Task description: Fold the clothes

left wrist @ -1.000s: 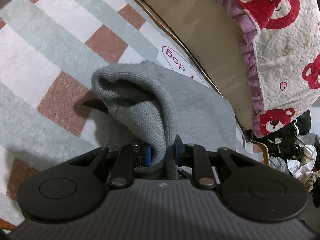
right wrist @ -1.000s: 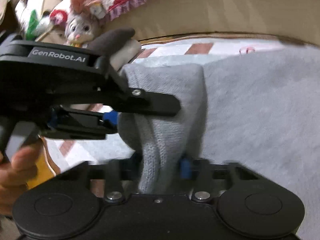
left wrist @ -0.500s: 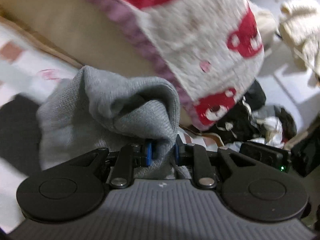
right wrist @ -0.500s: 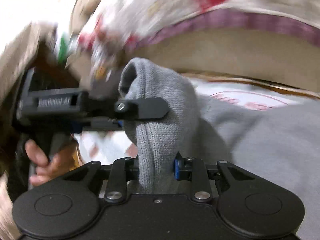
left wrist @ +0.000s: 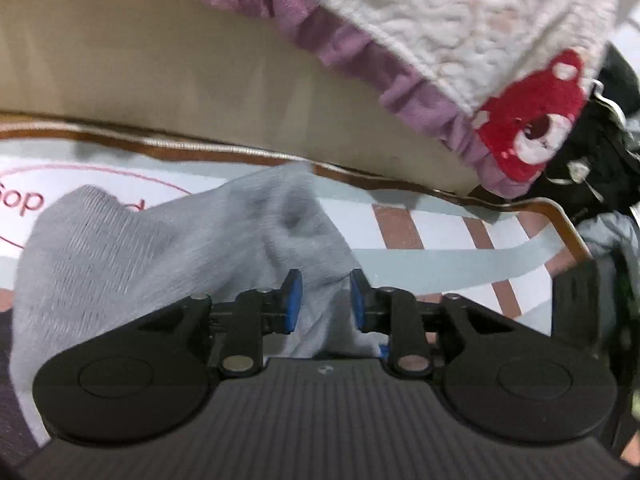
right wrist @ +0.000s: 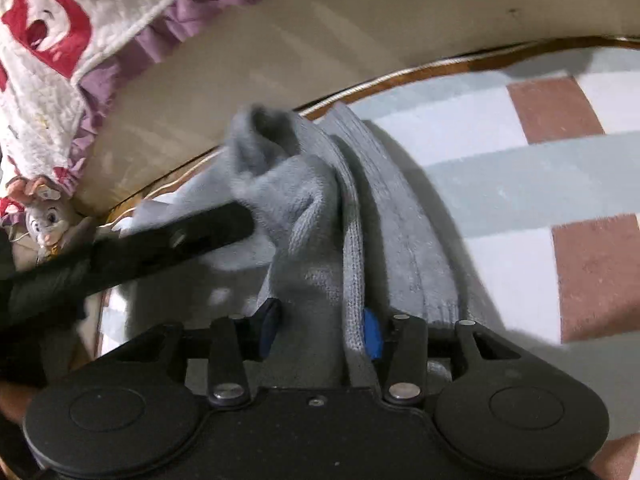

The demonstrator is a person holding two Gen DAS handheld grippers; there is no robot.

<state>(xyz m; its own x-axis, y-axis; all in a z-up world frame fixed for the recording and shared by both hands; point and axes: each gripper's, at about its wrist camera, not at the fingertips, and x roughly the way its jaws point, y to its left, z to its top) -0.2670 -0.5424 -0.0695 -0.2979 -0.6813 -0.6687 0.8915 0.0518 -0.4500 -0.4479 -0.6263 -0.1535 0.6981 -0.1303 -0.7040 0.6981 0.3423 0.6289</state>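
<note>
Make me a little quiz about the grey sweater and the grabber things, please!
1. How many grippers are clamped on the grey sweater?
2. Which red animal is stitched on the white quilt? A) a bear B) a fish C) a bird
3. True or false: the sweater lies on a bare wooden floor.

Key
1. Two: the left gripper and the right gripper each have sweater fabric between their blue pads.
2. A, a bear.
3. False: it lies on a checked rug.
</note>
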